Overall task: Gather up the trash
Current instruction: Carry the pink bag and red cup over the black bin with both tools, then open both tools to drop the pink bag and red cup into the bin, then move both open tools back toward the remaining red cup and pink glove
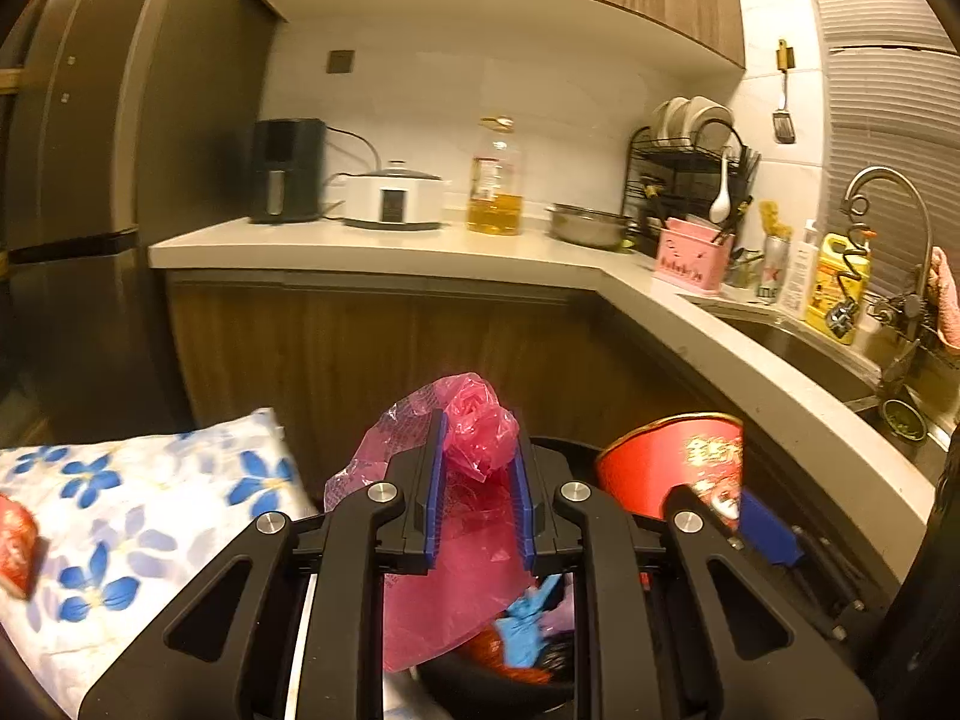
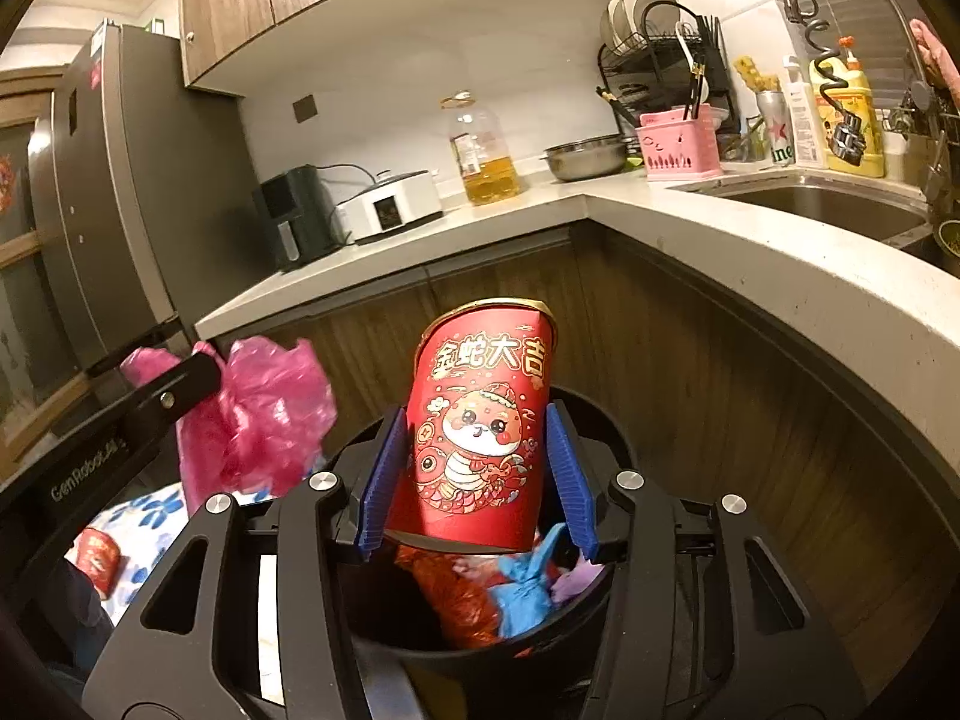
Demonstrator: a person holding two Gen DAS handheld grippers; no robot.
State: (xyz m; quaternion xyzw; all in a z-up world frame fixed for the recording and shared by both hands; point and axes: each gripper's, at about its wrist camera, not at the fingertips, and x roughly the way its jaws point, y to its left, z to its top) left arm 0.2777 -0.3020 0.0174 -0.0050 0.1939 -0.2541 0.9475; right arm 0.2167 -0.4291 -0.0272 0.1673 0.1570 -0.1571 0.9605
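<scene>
My left gripper (image 1: pixel 480 468) has its blue pads squeezed narrow on a crumpled pink plastic bag (image 1: pixel 474 438), which bunches up between the fingers and hangs down below them over the black trash bin (image 2: pixel 606 450). My right gripper (image 2: pixel 477 468) holds a red paper cup (image 2: pixel 480 414) with a gold rim and a cartoon snake print, jaws at a middling width; the left pad (image 2: pixel 381 480) lies along the cup's side, while on the right a sliver of gap seems to show near the pad's tip, so I cannot tell how firm that side is. The cup stands nearly upright, tilted a little, directly above the bin mouth. From the right wrist view the pink bag sits to the left of the cup, both just over the bin. Inside the bin I see a knotted blue bag (image 2: pixel 522 582), a crinkled red wrapper (image 2: pixel 456 594) and something pale purple (image 2: pixel 576 585). Left of the bin, a surface covered in white cloth with blue flowers (image 1: pixel 144 516) carries another small red item (image 1: pixel 15 552) at its edge. Beyond: wood-fronted cabinets under a pale L-shaped countertop (image 1: pixel 372 249), with a dark appliance (image 1: pixel 285 171), a white cooker (image 1: pixel 393 195), an oil bottle (image 1: pixel 495 180), a steel bowl (image 1: pixel 588 225), a pink caddy (image 1: pixel 693 258), a dish rack (image 1: pixel 690 156) and a sink (image 2: pixel 834 210) with a curved faucet (image 1: pixel 888 192). A grey fridge (image 2: pixel 120 180) stands at far left.
</scene>
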